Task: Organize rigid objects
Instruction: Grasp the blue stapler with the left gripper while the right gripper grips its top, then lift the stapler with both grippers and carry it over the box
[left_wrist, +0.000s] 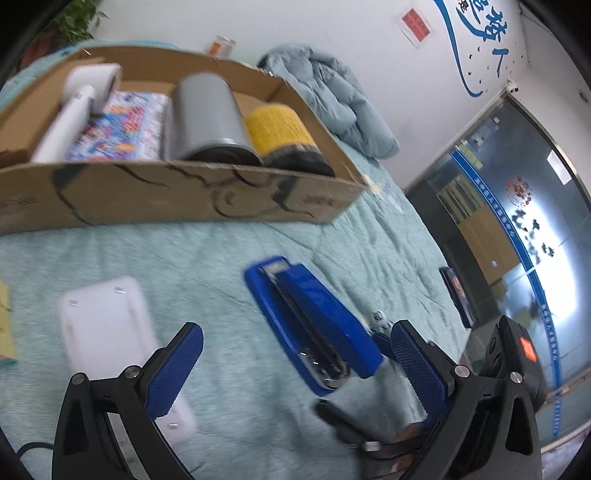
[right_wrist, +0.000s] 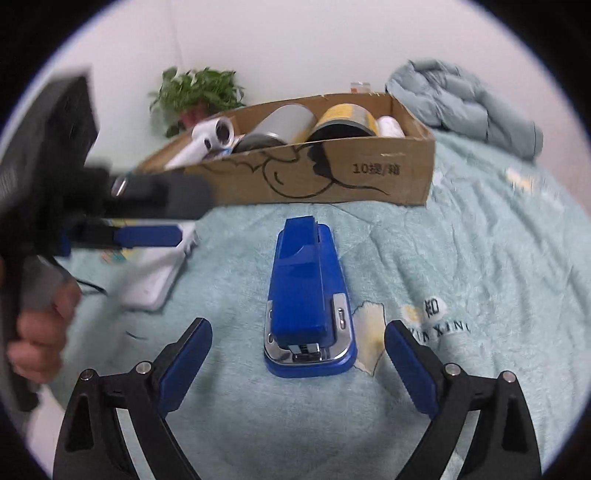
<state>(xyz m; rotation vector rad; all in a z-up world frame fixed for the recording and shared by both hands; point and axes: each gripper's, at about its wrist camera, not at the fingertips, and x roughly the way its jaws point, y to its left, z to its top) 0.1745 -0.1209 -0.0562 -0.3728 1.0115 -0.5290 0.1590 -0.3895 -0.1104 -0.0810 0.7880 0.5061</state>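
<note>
A glossy blue plastic stapler (right_wrist: 308, 295) with a chrome nose lies flat on the pale green quilted bedspread (right_wrist: 461, 258), its chrome end nearest the right gripper (right_wrist: 298, 349). That gripper's blue-padded jaws stand wide apart, one on each side of the stapler's near end, and neither pad touches it.

The left gripper (left_wrist: 295, 350) also has its jaws spread apart with nothing clamped. In its own view the stapler lies slanted between the two fingers, closer to the right-hand finger, without clear contact. A white rounded plastic slab (left_wrist: 114, 339) lies on the bedspread to the left of the stapler, partly under the left finger.

In the right wrist view, the left gripper enters from the left, blurred, with a hand (right_wrist: 40, 325) around its handle.

Beyond the stapler, at the far side, stands an open brown cardboard box (right_wrist: 332, 173) holding a grey cylinder (left_wrist: 207, 110), a yellow cylinder (left_wrist: 277, 129), a white hair dryer (right_wrist: 212, 134) and a colourful flat packet (left_wrist: 125, 125). A light blue padded jacket (right_wrist: 465, 103) lies far right.
</note>
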